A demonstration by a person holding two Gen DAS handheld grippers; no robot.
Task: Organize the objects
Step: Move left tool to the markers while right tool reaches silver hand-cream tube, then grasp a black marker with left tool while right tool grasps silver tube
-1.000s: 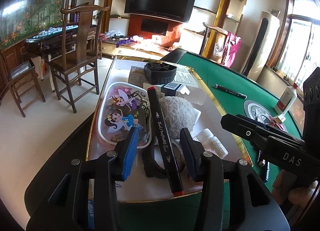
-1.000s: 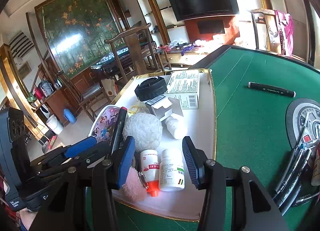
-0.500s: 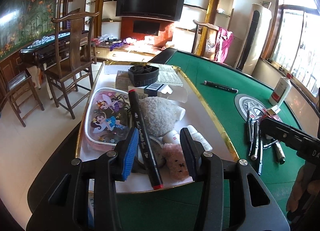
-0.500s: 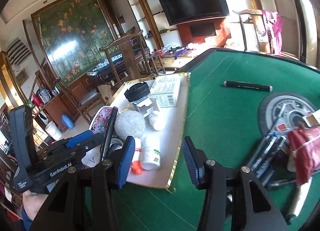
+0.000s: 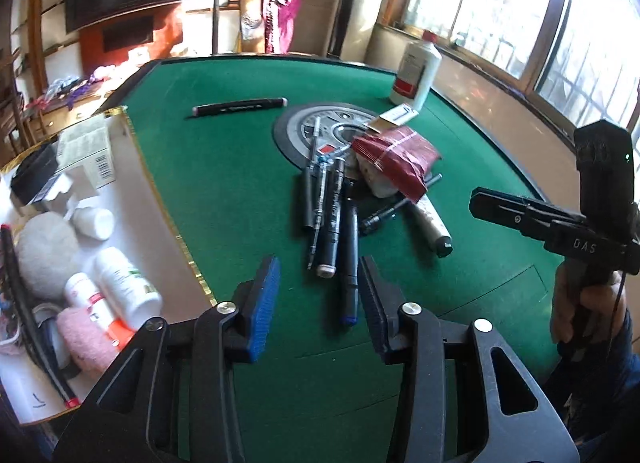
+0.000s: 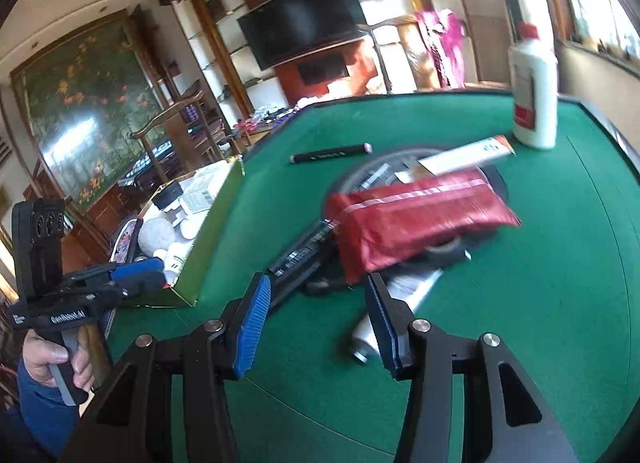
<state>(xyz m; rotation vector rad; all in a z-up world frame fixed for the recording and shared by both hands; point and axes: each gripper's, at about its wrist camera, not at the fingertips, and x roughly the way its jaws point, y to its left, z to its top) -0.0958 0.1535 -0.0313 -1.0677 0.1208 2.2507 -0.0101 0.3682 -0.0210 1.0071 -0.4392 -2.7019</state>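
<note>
Left gripper (image 5: 318, 303) jaws are closing, gap about mid-width, nothing pressed between the pads; a dark pen with a blue tip (image 5: 349, 263) lies on the felt in line with the gap, just off the right pad. Right gripper (image 6: 316, 319) jaws sit part open and empty, hanging over bare green felt (image 6: 540, 283). From the left gripper, at 12 o'clock, a loose pile of pens and markers (image 5: 328, 203) lies roughly parallel; the red pouch (image 5: 394, 157) sits at 1 o'clock, overlapping the round grey disc (image 5: 320, 131). A lone black marker (image 5: 240, 107) lies at 11 o'clock, well apart from the pile, and the white bottle (image 5: 416, 71) stands upright further out at 1 o'clock. The white tray with gold edge (image 5: 160, 183) is at 9 o'clock, already crowded with bottles, a fuzzy ball and a box. In the right wrist view the pouch is at 12 o'clock, blurred, with a white tube (image 6: 384, 315) just under the right finger. Likely step: pick one pen off the pile for the tray. To do it well, the left gripper should centre on the blue-tip pen, jaws square across its barrel near mid-length, come down until the pads straddle it, then close. The neighbouring pens touch it, so grabbing two is a risk. Right gripper should stay clear of the pouch.
</note>
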